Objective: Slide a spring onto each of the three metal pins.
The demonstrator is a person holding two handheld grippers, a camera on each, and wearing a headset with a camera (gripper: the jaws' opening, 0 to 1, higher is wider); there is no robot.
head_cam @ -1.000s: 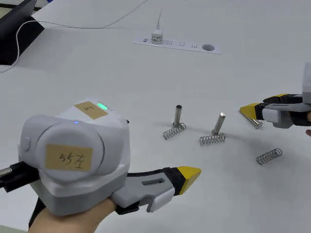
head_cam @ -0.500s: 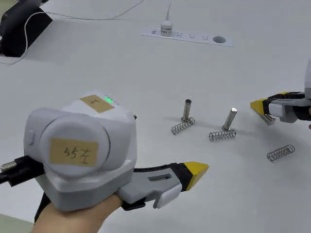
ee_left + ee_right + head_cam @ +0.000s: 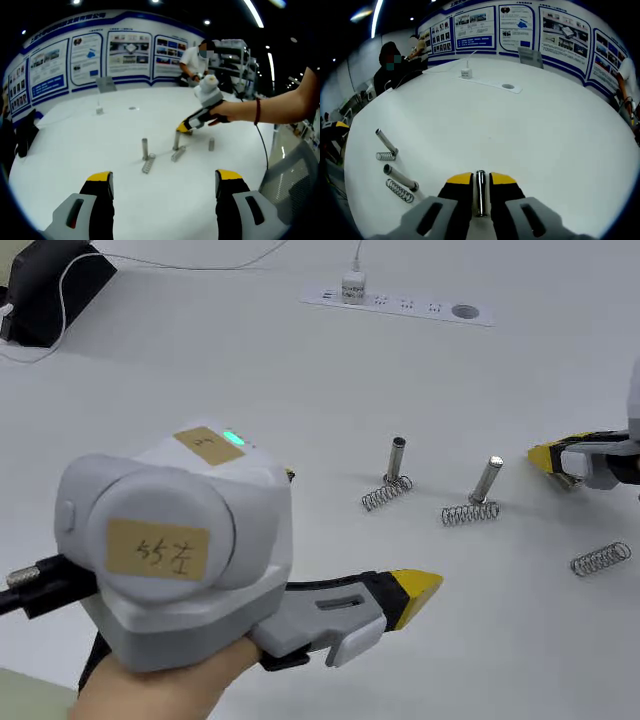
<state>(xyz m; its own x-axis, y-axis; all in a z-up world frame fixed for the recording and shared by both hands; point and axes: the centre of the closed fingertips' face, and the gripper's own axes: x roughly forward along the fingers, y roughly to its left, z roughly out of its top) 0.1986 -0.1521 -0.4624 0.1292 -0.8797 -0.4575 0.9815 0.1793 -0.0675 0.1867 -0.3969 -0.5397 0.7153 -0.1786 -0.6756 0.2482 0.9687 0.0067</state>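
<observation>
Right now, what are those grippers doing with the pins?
Left gripper open. Right gripper shut on pin. Two pins standing, three springs loose, none threaded. No obstruction seen.

Broad white table [image 3: 200,380], flat power strip [image 3: 400,302] at far side. Black box [image 3: 50,285] far left. Blue-trimmed wall posters [image 3: 85,57] behind. Dark ceiling, strip lights [image 3: 254,12], round spots [image 3: 207,22]. Shelving [image 3: 237,57] at back.
</observation>
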